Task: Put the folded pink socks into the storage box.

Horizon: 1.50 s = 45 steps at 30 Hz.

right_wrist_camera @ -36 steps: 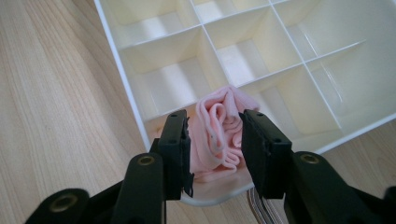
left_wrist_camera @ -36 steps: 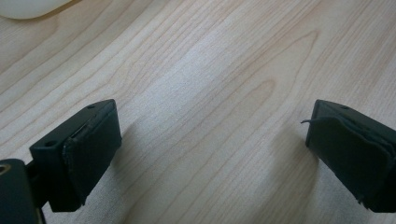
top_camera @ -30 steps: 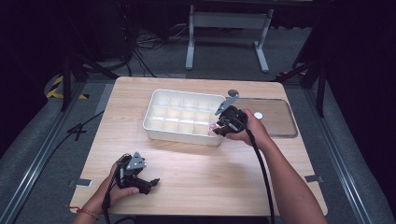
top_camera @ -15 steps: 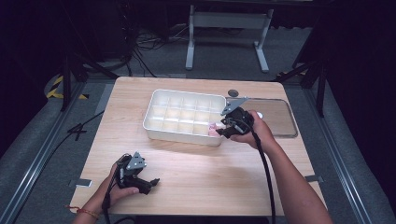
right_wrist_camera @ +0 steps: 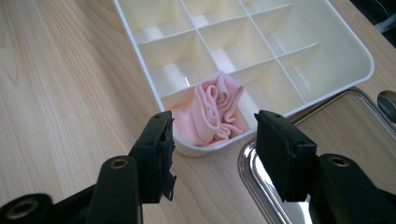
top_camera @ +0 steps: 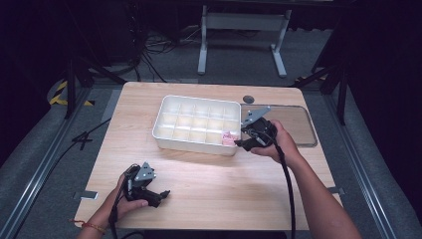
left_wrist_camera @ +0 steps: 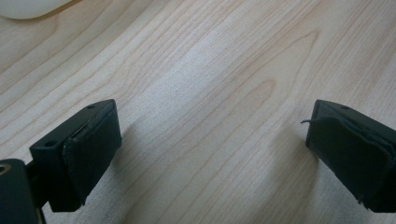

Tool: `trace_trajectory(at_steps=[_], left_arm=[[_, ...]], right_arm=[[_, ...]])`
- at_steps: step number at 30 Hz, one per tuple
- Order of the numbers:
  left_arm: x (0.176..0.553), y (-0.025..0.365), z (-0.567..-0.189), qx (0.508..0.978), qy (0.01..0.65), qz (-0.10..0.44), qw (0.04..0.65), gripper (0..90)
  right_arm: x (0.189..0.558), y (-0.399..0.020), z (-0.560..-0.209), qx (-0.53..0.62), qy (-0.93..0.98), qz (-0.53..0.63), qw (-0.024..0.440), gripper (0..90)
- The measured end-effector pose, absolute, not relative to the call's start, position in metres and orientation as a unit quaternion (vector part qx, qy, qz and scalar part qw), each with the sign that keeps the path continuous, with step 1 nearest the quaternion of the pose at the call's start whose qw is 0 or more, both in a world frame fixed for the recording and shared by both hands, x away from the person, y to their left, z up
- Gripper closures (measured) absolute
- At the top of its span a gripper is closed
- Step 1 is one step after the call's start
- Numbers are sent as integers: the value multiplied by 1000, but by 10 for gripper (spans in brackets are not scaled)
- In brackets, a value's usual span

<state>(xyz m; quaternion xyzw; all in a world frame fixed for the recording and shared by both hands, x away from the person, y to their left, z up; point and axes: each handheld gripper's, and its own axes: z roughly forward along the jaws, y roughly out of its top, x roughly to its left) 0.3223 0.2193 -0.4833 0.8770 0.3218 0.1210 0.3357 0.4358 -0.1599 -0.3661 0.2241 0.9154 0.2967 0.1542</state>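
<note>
Sorting tray with one item placed. The white compartment tray (top_camera: 196, 124) stands near the middle of the bench (top_camera: 209, 194), a little toward its far edge. A rolled pink cloth (right_wrist_camera: 212, 112) sits in the tray's corner compartment, the one nearest the person's right hand and the shallow metal tray (top_camera: 293, 124) that lies just beside it along the bench's right edge. The right hand-held gripper (right_wrist_camera: 212, 149) hovers at that corner, jaws apart on either side of the cloth without touching it; the placing of this piece looks done or all but done. The other compartments in sight appear empty, and the metal tray shows no further cloths, so I cannot tell whether anything is left to sort. The left hand-held gripper (left_wrist_camera: 205, 154) rests low near the bench's near left corner, jaws wide apart over bare wood, holding nothing.
</note>
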Motion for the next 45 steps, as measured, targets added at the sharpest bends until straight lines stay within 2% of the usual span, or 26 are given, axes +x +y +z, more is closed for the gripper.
trace_trajectory(at_steps=[21, 45], left_arm=[[323, 219, -483, 878, 321, 121, 335, 32], [323, 219, -483, 878, 321, 121, 335, 32]], right_arm=[[413, -175, -362, 217, 913, 298, 175, 421], [387, -200, -380, 222, 913, 291, 183, 394]])
